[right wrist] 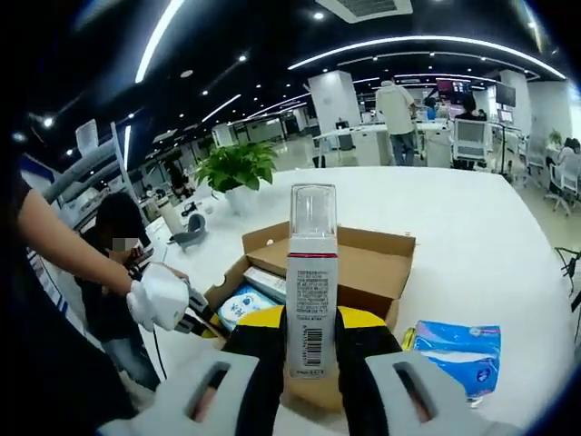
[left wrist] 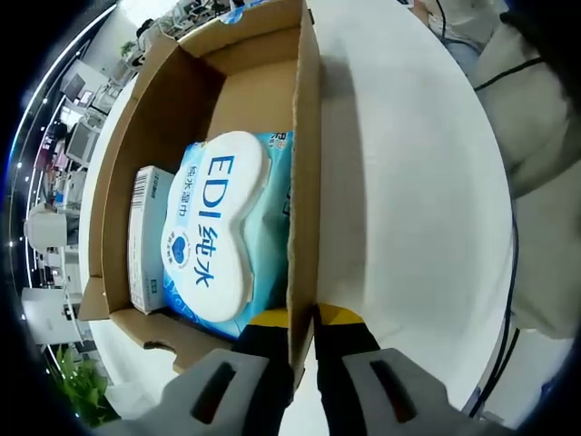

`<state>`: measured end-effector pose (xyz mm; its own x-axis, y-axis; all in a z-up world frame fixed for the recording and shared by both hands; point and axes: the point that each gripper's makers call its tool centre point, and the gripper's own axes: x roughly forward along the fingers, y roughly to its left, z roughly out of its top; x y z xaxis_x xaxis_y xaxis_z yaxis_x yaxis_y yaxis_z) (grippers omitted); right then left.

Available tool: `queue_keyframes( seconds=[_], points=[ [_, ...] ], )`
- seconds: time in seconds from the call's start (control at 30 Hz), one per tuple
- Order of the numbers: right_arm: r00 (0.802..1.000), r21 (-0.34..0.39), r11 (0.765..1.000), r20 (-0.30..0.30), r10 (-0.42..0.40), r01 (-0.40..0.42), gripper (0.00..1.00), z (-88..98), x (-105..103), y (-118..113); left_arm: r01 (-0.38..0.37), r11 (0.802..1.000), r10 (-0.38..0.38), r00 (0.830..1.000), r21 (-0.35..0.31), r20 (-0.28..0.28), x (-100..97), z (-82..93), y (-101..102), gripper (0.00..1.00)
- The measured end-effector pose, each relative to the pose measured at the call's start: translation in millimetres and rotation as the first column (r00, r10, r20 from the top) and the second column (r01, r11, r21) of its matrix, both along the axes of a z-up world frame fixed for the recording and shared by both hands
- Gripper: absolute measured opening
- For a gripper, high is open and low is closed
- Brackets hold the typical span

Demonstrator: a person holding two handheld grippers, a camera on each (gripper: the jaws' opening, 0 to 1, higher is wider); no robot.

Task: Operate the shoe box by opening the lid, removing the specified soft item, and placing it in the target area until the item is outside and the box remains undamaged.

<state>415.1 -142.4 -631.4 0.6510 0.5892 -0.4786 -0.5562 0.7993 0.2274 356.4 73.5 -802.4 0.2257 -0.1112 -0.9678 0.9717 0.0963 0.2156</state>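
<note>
Left gripper: I pinch the open brown cardboard box wall.
Right gripper: I clamp a white pump bottle; label unreadable.

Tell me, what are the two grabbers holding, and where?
The right gripper holds a white bottle by its lower body. The left gripper pinches the cardboard box by its side wall.

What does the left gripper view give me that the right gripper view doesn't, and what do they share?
Left gripper view: the left claw clamps the cardboard box by its wall; a small white carton lies beside the EDI wipes pack.
Right gripper view: the right claw grips a white pump bottle upright above the box; a second blue wipes pack lies on the white table; a potted plant stands behind.
Both: the open box with the wipes pack inside.
</note>
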Motion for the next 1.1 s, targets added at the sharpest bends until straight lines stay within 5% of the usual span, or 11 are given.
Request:
queue_keyframes(
  seconds=[1.1],
  points=[
    [0.98, -0.004, 0.98, -0.001, -0.197, 0.197, 0.17, -7.4, -3, -78, -0.001, 1.0, 0.002, 1.0, 0.017, -0.002, -0.1, -0.8, 1, 0.06]
  ],
)
